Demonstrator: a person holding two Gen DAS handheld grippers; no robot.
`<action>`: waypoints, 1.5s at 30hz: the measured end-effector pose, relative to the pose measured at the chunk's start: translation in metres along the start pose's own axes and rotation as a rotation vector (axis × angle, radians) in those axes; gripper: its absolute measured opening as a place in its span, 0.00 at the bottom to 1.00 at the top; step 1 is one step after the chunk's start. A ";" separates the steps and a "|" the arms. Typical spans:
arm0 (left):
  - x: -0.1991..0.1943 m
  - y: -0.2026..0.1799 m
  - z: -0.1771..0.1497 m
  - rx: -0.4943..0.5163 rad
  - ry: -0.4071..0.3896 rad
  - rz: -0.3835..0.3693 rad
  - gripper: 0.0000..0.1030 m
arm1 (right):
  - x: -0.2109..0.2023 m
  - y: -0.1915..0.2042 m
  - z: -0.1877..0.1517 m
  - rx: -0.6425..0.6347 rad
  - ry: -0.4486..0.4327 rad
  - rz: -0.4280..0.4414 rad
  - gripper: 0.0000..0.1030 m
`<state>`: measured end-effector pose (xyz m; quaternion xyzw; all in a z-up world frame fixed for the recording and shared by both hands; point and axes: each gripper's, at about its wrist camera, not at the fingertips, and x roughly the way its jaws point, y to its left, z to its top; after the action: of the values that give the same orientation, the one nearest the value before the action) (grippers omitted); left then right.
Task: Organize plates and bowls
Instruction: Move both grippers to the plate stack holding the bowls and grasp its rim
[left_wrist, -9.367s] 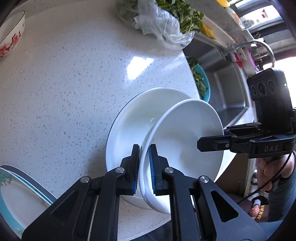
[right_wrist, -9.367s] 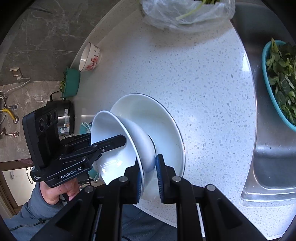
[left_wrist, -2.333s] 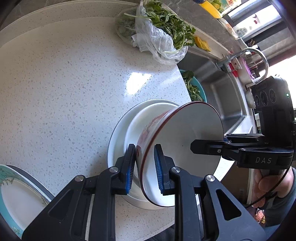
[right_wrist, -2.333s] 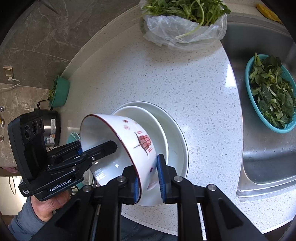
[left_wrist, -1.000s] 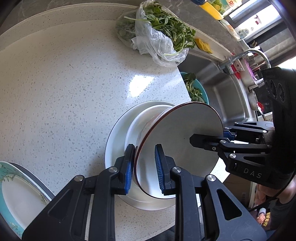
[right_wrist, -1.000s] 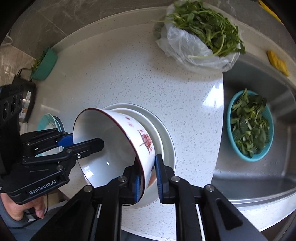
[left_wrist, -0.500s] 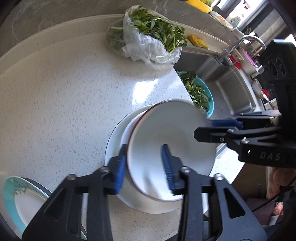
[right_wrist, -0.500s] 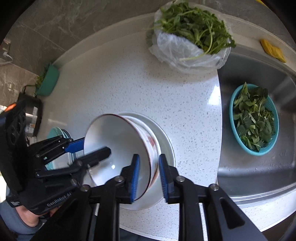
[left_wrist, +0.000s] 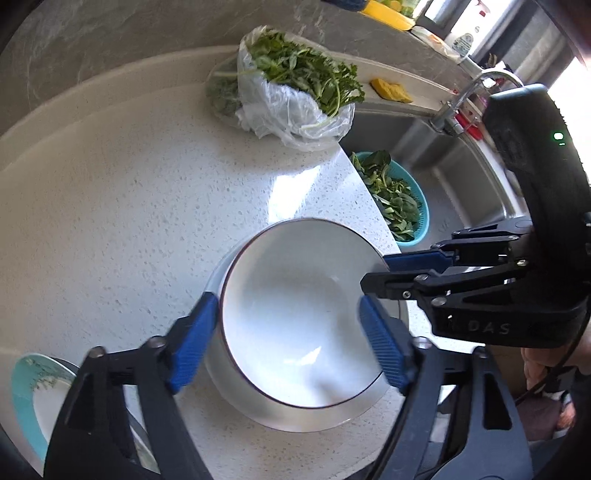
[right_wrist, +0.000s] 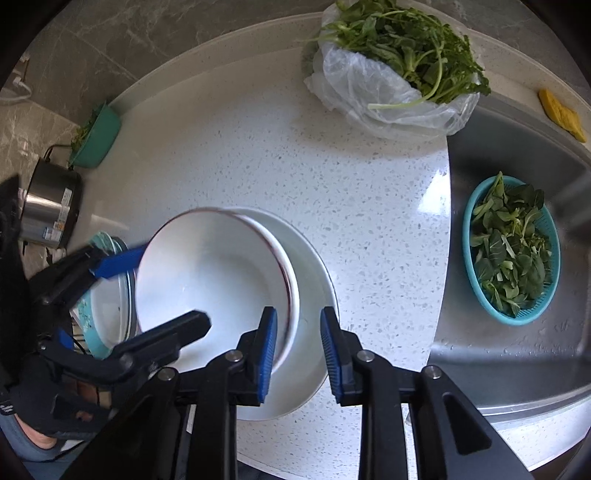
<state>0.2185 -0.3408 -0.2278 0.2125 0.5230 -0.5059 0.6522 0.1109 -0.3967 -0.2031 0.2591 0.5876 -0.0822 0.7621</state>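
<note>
Now "DAS" reads on the right gripper (left_wrist: 382, 266), both it and the left gripper (left_wrist: 291, 339) spread wide, gripping nothing, straddling the red-rimmed bowl (left_wrist: 299, 314) nested in the white plate stack (right_wrist: 314, 295)

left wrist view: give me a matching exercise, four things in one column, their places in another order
Things:
1. red-rimmed bowl
2. teal colander
3. bag of greens
4. yellow sponge

Places:
A. on the ledge behind the sink
B. nested in the white stack
C. inside the sink
D. on the counter by the back wall

Pairs: 1-B, 2-C, 3-D, 4-A
</note>
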 end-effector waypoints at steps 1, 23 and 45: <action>-0.002 0.000 0.000 0.001 -0.005 -0.002 0.79 | 0.001 0.001 0.000 -0.002 0.000 -0.004 0.26; -0.091 0.028 -0.079 -0.354 -0.216 0.109 0.84 | -0.049 -0.035 -0.015 -0.104 -0.145 0.066 0.59; -0.014 0.023 -0.119 -0.680 -0.135 0.344 0.84 | 0.007 -0.044 0.011 -0.357 0.046 0.164 0.59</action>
<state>0.1843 -0.2297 -0.2641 0.0347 0.5735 -0.1996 0.7937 0.1037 -0.4384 -0.2212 0.1686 0.5872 0.0915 0.7864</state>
